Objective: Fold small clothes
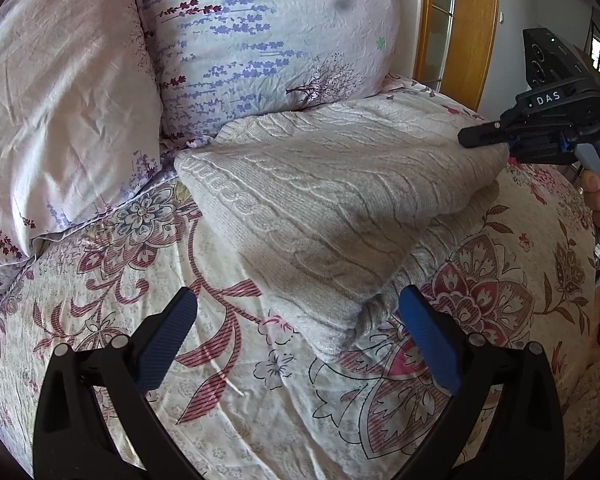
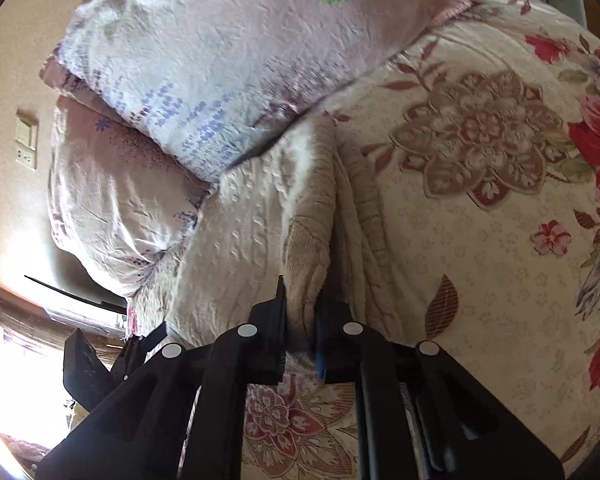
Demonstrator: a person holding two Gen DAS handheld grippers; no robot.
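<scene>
Left gripper [image 1: 296, 344], jaws spread, empty; right gripper [image 2: 302, 320] pinches the soft, limp knit sweater's [image 1: 300, 200] folded edge, mid-bed [image 1: 260, 420].

Cable-knit wool sweater [image 1: 300, 200], matt

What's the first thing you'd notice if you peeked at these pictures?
A thick cream cable-knit sweater lies partly folded in the middle of a bed with a flowery bedspread. The right hand-held gripper is pinching the sweater's edge, while the left hand-held gripper waits open just in front of its near corner. Behind the sweater, two big lavender-print pillows lean at the head of the bed.
</scene>
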